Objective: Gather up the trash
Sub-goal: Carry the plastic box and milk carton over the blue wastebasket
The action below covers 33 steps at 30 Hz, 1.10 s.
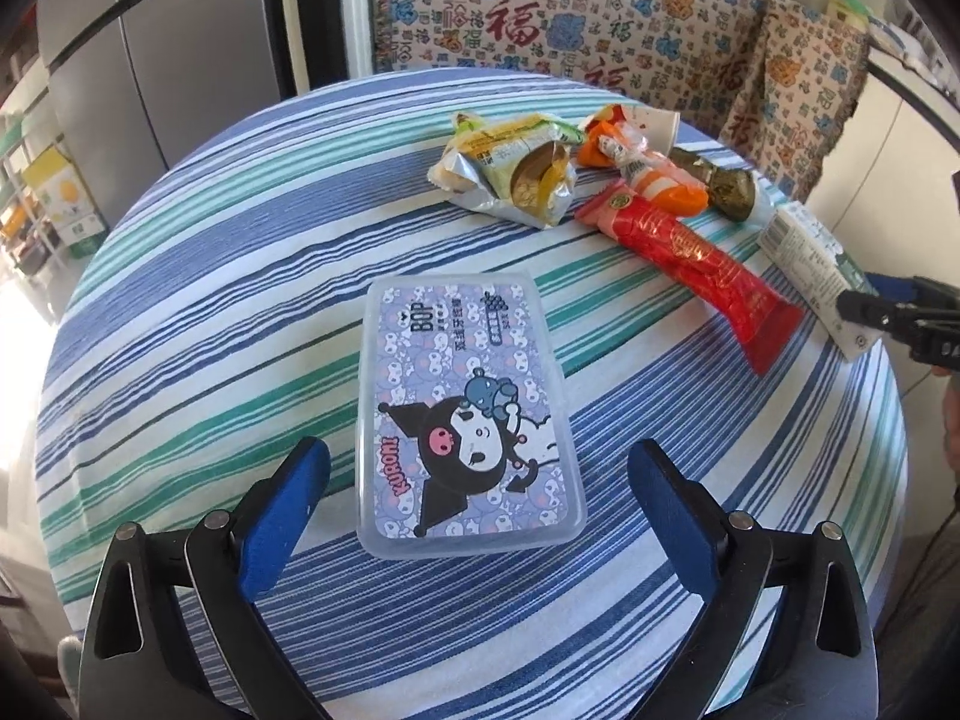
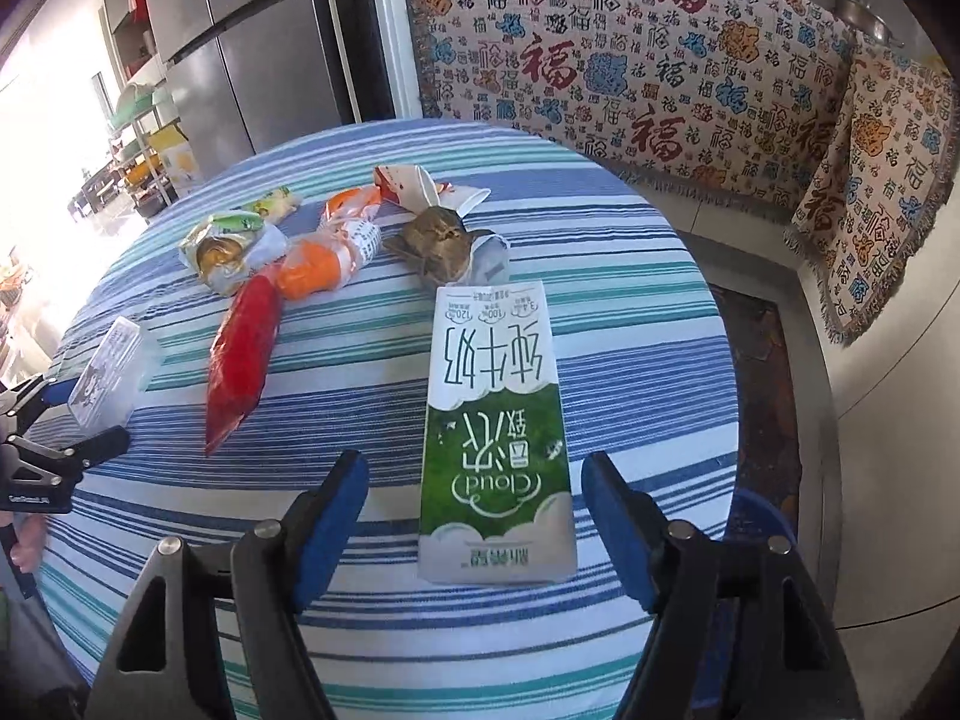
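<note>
My left gripper is open, its blue pads on either side of the near end of a clear plastic box with a purple Kuromi label. My right gripper is open around the near end of a flattened green-and-white milk carton. Further back lie a red wrapper, an orange-and-white wrapper, a green-yellow snack bag, a brown-green wrapper and a crumpled paper cup. The same trash shows in the right wrist view, with the red wrapper at left.
Everything lies on a round table with a blue, green and white striped cloth. A bench with a patterned cover runs behind and to the right. A steel fridge stands at the back left. A blue bin rim shows below the table's right edge.
</note>
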### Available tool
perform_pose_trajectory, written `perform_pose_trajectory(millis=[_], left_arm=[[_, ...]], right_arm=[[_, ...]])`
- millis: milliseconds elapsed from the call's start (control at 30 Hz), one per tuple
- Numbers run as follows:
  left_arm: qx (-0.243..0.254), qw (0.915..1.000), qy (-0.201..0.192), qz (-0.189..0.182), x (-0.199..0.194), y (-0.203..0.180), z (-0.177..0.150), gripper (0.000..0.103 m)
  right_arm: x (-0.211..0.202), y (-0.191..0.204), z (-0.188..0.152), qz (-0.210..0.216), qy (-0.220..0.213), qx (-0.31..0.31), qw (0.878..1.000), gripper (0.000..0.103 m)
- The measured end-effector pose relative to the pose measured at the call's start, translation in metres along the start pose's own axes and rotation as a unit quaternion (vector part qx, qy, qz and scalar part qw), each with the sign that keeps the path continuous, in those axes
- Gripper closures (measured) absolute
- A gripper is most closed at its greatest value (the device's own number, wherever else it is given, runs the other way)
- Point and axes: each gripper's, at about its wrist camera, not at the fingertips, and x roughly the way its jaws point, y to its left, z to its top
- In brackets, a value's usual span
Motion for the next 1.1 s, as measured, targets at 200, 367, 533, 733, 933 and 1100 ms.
perform_pose_trajectory(millis=[200, 367, 533, 733, 933, 1100], left_arm=[[0.022, 0.9993, 0.027, 0.013, 0.009, -0.004, 0.021, 0.004], [0.019, 0.9984, 0.039, 0.035, 0.01, -0.003, 0.024, 0.027], [0.012, 0.9988, 0.036, 0.03, 0.005, 0.0, 0.016, 0.039], [-0.022, 0.9997, 0.009, 0.009, -0.017, 0.004, 0.01, 0.039], [-0.018, 0.999, -0.019, -0.036, -0.034, -0.031, 0.016, 0.039], [0.006, 0.9969, -0.03, -0.072, -0.035, -0.084, 0.028, 0.039]], right_arm=[[0.003, 0.009, 0.023, -0.014, 0.027, -0.007, 1.0, 0.028], [0.004, 0.005, 0.029, -0.02, 0.037, 0.0, 0.999, 0.056], [-0.005, 0.002, 0.023, -0.003, 0.022, 0.011, 1.0, 0.056], [-0.029, -0.009, 0.009, 0.014, -0.016, 0.039, 0.999, 0.056], [-0.049, -0.035, 0.001, 0.034, -0.047, 0.076, 0.995, 0.056], [-0.07, -0.065, -0.013, 0.029, -0.071, 0.109, 0.991, 0.056]])
